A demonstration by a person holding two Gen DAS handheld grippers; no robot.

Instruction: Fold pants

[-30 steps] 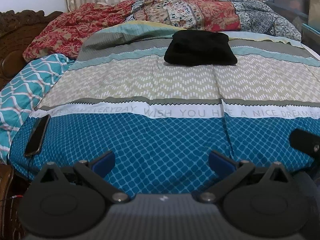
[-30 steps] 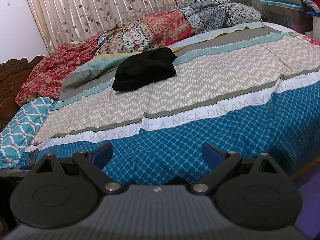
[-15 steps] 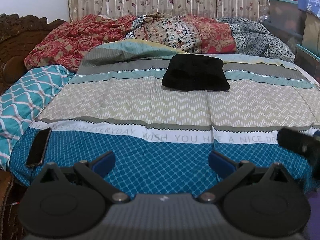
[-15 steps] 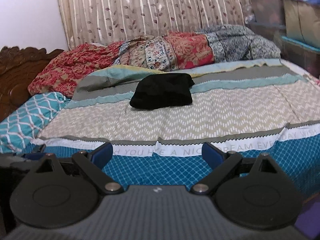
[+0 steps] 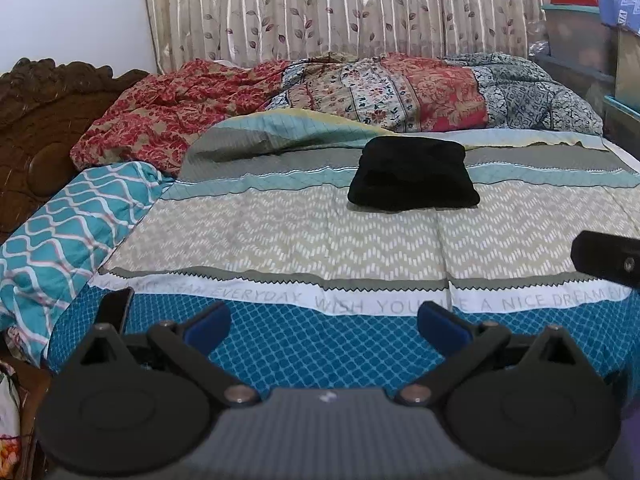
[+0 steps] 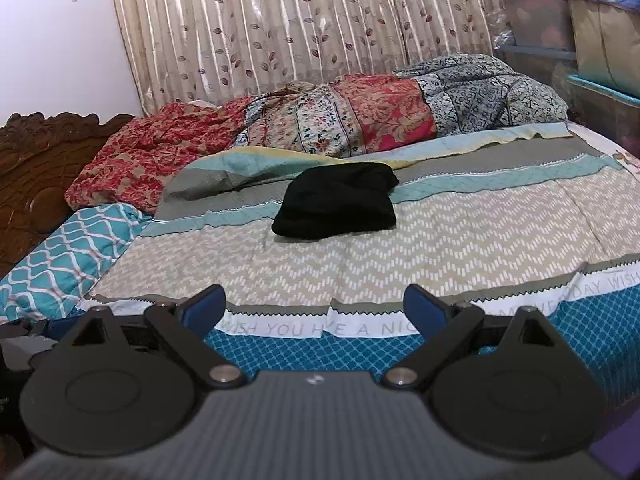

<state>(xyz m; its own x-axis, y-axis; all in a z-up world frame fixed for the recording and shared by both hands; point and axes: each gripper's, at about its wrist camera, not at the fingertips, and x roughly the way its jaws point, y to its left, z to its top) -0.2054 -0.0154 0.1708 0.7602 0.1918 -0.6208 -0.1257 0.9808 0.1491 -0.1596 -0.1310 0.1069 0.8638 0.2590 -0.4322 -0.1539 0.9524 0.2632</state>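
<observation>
Black pants (image 5: 414, 178) lie folded into a compact bundle on the bed, on the grey and teal stripes far from me; the right wrist view shows the same pants (image 6: 338, 200) left of centre. My left gripper (image 5: 325, 326) hovers open over the blue near edge of the bedspread, holding nothing. My right gripper (image 6: 314, 310) is open too, well short of the pants, empty. A black part of the right gripper (image 5: 608, 260) pokes in at the right edge of the left wrist view.
A striped bedspread (image 5: 280, 232) covers the bed. A dark phone (image 5: 116, 308) lies near its left front corner. Crumpled floral quilts (image 5: 380, 92) lie along the far side, a carved wooden headboard (image 5: 36, 120) stands left, and storage boxes (image 6: 592, 40) stack at right.
Both grippers have pulled back and tilted up, so the bed and pants appear lower and farther and more curtain shows. Both stay open and the pants have not moved.
</observation>
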